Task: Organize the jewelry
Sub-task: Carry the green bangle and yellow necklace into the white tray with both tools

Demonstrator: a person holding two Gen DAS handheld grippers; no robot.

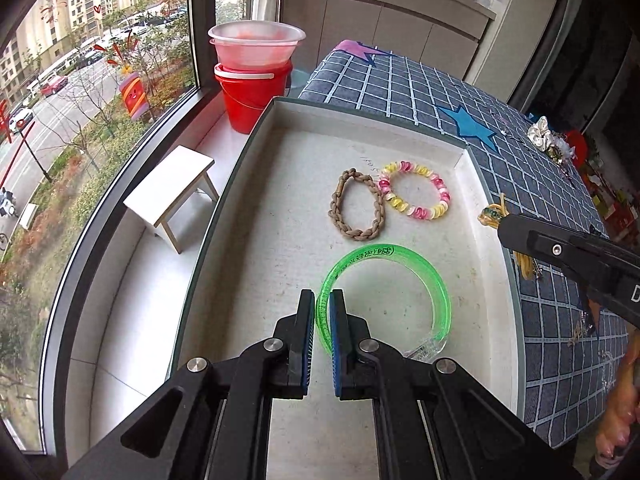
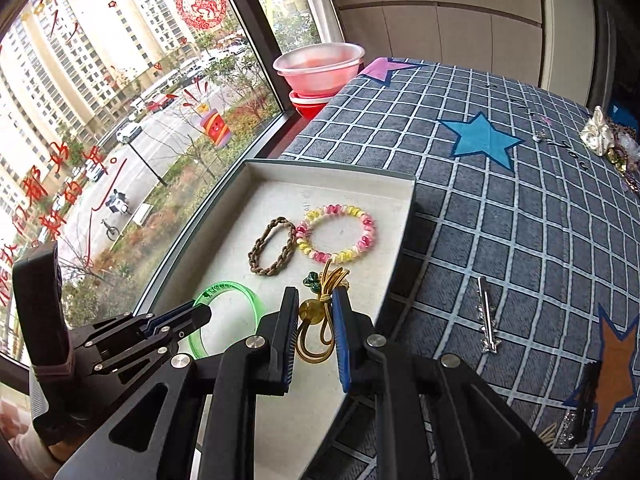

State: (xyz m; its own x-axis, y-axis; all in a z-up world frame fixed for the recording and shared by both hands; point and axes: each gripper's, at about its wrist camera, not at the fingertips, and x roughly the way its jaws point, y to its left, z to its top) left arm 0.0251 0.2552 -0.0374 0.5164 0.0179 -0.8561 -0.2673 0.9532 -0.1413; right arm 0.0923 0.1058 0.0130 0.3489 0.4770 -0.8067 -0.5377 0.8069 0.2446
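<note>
Here, in the left wrist view, the left gripper [image 1: 321, 300] has its two pads pinched on the near-left rim of the green bangle [image 1: 384, 300], which lies in the tray [image 1: 460, 148]. Ahead of the fingertips sit the brown braided bracelet [image 1: 356, 204] and, touching it on its right, the pink-and-yellow beaded bracelet [image 1: 416, 190]. To set the bangle down well, the person should judge it flat on the tray floor before spreading the fingers, and draw back straight so the rim does not drag. Whether it already rests flat or is slightly lifted is hard to tell.

In the right wrist view, the right gripper [image 2: 316, 300] holds the yellow cord bracelet [image 2: 320, 332] between its pads over the tray's near-right part; loops hang below. It should be lowered into the bare patch just short of the two bracelets, clear of the bangle to its left. The cord's far end and green charm [image 2: 311, 282] are partly covered by the fingers. A silver hair clip [image 2: 486, 316] lies on the checked cloth [image 2: 520, 220] to the right.
</note>
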